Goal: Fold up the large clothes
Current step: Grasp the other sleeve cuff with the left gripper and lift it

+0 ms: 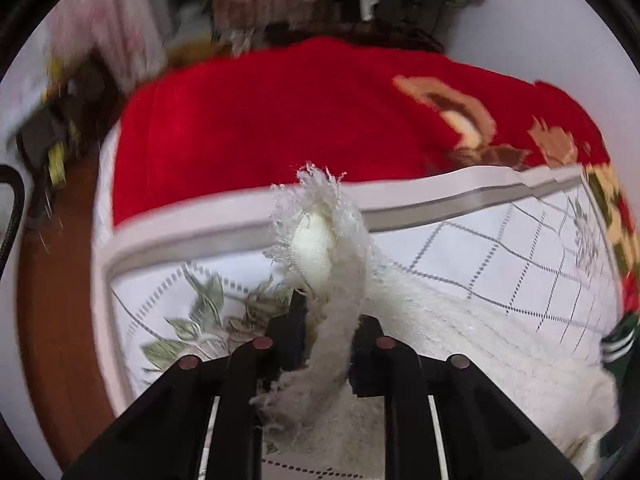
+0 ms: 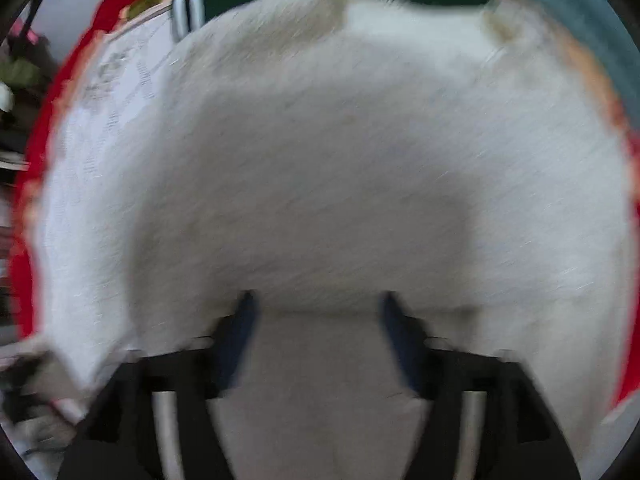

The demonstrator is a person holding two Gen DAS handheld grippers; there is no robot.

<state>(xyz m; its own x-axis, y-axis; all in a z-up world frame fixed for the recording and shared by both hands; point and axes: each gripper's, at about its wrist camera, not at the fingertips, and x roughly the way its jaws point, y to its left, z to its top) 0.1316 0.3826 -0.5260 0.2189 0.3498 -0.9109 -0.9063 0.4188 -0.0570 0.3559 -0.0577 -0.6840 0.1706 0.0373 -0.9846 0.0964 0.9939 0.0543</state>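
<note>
Left claw [image 1: 326,344]: pinching a raised fold of the fluffy white knit garment [image 1: 460,332].
Right claw [image 2: 316,312]: spread wide, its two blue-tipped fingers [image 2: 240,320] over the same garment [image 2: 320,160]; nothing pinched.
Garment: one, lying on the white floral-and-grid bed cover [image 1: 500,240].
Red patterned blanket [image 1: 280,120]: one, beyond the cover.
Containers: none visible.

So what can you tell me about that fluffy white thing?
The fluffy white garment looks like a fuzzy, shaggy knit with frayed fringe at its edge. One bunched end stands up, pinched in the shut left gripper; the rest trails down onto the flower-patterned white cloth. Under the open right gripper it lies spread out.
</note>
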